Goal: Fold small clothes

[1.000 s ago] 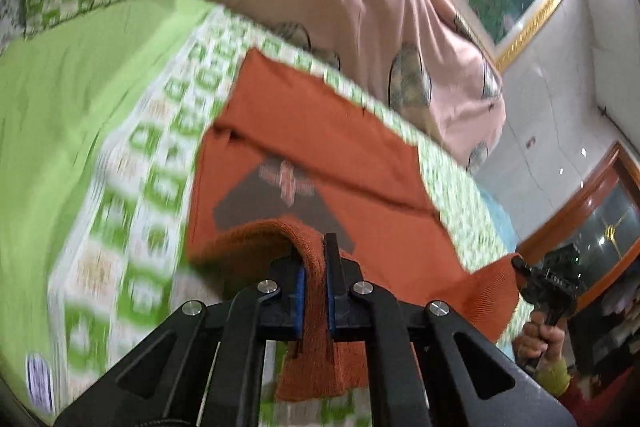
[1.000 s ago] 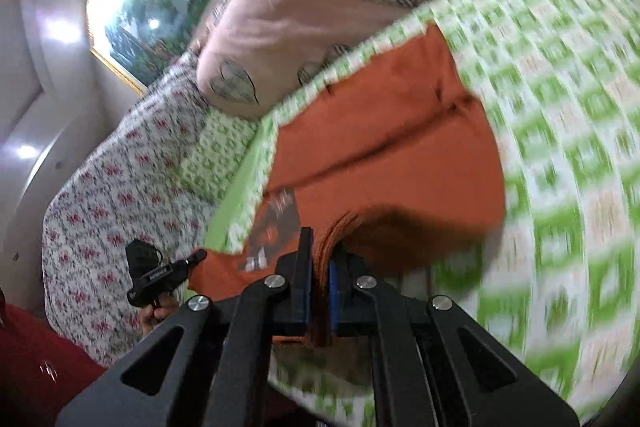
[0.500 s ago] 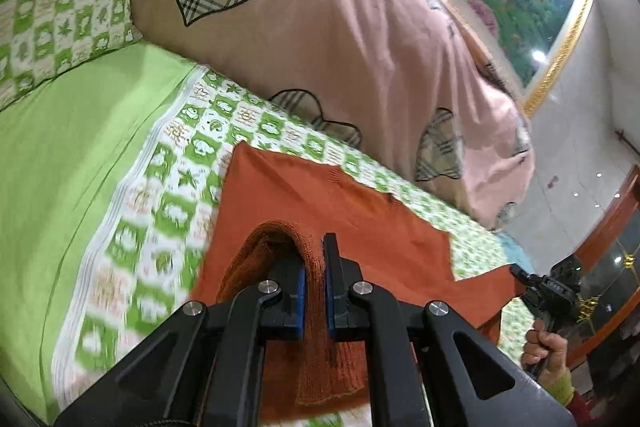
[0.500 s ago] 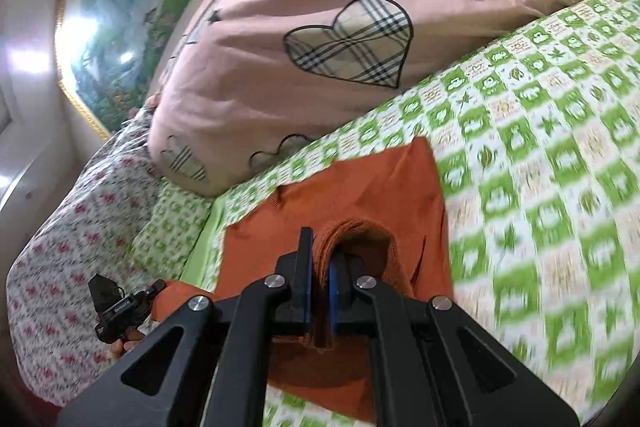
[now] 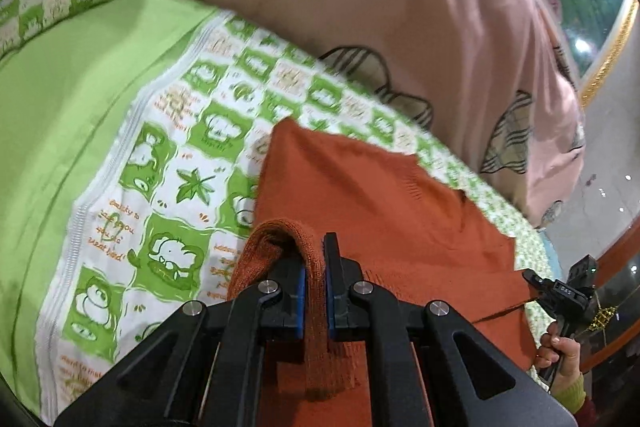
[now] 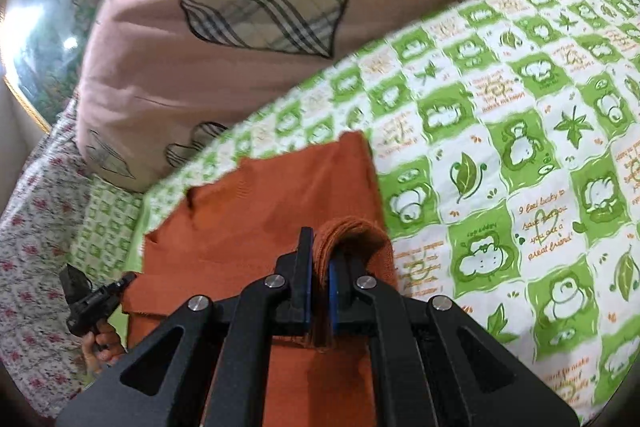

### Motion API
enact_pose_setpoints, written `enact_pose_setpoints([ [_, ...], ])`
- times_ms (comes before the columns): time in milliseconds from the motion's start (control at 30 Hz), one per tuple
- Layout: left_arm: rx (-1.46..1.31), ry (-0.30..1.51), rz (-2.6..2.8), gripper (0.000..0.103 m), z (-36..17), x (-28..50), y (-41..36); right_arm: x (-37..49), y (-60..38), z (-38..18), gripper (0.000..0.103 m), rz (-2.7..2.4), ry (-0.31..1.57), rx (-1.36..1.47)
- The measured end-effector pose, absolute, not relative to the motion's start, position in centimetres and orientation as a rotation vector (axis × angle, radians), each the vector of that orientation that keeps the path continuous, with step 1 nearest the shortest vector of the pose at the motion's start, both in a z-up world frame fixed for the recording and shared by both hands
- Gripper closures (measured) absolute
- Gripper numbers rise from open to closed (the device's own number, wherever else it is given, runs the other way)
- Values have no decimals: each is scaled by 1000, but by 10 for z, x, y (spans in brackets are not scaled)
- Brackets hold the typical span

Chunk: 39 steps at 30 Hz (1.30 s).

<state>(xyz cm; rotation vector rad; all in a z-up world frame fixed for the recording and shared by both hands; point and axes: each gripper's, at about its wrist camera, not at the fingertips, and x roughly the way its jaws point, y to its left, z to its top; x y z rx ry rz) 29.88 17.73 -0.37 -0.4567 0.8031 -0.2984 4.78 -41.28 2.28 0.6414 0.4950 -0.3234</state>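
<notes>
1. Left gripper (image 5: 315,291): pressed together on a bunched corner of the orange sweater (image 5: 372,211); knit hem loops over the tip of its left finger & hangs down between the blue pads.
2. Right gripper (image 6: 319,291): same, pinching the other hem corner; fabric humps up just past its fingertips.
3. Where the sweater is: on the bed (image 5: 160,163), on the green-checked sheet w/ cartoon prints, near the big pink quilt (image 5: 360,7) w/ plaid hearts. Far part lies flat; near part is lifted & doubled over it.
4. Each cam also sees the other tool at the frame edge w/ the hand (image 5: 564,351) holding it, so the 2 corners are well apart & the hem looks stretched between them.
5. Step in hand, my read: bottom-to-top fold, hem carried over the body toward the neck end. Prob. past halfway on this fold; held hem isn't lying on the flat part yet.
6. Next move calls for: line up both corners w/ the far edge, keep them level w/ each other so the fold is square, lower onto the flat layer, then let go.
7. Risk: thick knit may drag the lower layer or spring back on release; uneven corners = skewed fold.
8. Sleeves: can't tell if tucked in.
</notes>
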Motion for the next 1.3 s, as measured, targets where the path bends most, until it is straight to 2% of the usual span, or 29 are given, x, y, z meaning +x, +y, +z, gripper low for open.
enact_pose_setpoints([
  [100,-480,830,-293,93,-10,299,179,54,-417,18,95,-342,537,634],
  [133,-485,829,-296,88,-9,295,180,52,-416,19,93,-346,545,643],
  [200,-474,824,-314,75,-3,275,178,38,-410,27,79,-351,522,651],
  [233,-462,824,-327,69,-1,263,176,30,-403,33,60,-377,508,632],
  [267,-449,828,-348,65,1,248,171,22,-396,38,45,-407,496,604],
  [400,-407,877,-512,59,-3,206,129,10,-345,45,44,-345,512,448],
  [500,-344,965,-590,58,-18,207,85,43,-294,20,44,-172,693,325],
  [633,-176,1015,-587,58,-23,237,49,90,-265,-12,44,-193,875,109],
  [700,-139,1005,-590,58,-17,255,46,104,-273,-11,46,-214,872,70],
  [833,-120,989,-510,73,-6,308,60,130,-321,11,47,-324,798,112],
  [900,-146,958,-456,73,4,333,73,134,-348,31,47,-411,723,154],
  [1000,-188,902,-344,67,19,361,96,127,-381,54,46,-492,618,244],
  [1033,-205,877,-284,57,24,367,107,125,-388,57,46,-507,603,264],
  [1067,-218,864,-247,53,27,371,116,121,-395,61,46,-513,590,297],
  [1300,-375,811,-217,53,29,329,155,69,-378,54,46,-475,552,399],
])
